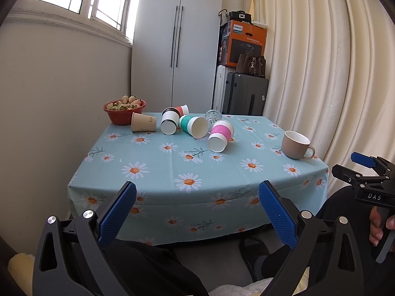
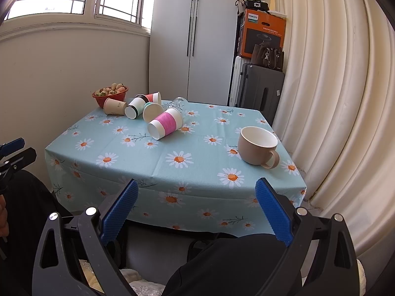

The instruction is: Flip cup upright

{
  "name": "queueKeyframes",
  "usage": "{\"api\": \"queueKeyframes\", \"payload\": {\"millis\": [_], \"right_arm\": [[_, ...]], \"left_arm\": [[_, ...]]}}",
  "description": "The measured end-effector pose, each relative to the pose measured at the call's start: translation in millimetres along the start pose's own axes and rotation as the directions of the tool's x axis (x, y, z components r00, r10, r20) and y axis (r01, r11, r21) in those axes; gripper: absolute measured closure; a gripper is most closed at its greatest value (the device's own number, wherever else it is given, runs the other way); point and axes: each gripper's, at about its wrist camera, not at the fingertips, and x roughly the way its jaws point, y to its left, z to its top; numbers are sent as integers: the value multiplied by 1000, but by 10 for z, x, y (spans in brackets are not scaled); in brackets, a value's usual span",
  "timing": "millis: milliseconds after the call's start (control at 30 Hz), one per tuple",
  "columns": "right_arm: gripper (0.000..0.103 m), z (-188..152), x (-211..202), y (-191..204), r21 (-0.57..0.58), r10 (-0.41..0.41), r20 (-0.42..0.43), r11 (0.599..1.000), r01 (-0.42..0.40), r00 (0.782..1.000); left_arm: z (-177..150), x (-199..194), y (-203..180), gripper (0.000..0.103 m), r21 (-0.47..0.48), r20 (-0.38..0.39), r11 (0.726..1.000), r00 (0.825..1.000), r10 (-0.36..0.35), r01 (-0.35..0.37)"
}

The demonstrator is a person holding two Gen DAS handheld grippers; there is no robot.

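Observation:
Several paper cups lie on their sides at the back of the daisy tablecloth (image 1: pixel 172 172): a plain brown cup (image 1: pixel 144 122), a black-banded cup (image 1: pixel 169 120), a red-banded cup (image 1: pixel 181 110) behind it, a teal-banded cup (image 1: pixel 193 125) and a pink-banded cup (image 1: pixel 220 135) (image 2: pixel 166 125). A clear glass (image 1: pixel 212 117) lies behind them. A beige mug (image 1: pixel 295 144) (image 2: pixel 258 145) stands upright at the right. My left gripper (image 1: pixel 197 197) is open and empty, in front of the table's near edge. My right gripper (image 2: pixel 196 196) is open and empty, also short of the table.
A red bowl of strawberries (image 1: pixel 124 109) stands at the back left corner by the wall. A white cabinet (image 1: pixel 177 37), suitcases (image 1: pixel 246 96) and stacked boxes stand behind the table. A curtain (image 1: pixel 321 61) hangs along the right. The person's legs are below the grippers.

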Motion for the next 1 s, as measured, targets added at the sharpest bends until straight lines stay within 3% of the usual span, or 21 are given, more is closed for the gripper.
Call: {"api": "queueKeyframes", "payload": {"millis": [1000], "right_arm": [[8,-31,58,17,1,-2,-18,1000,2,1000]], "left_arm": [[-32,31,1,7,6,-5,1000,1000,-1,1]]}}
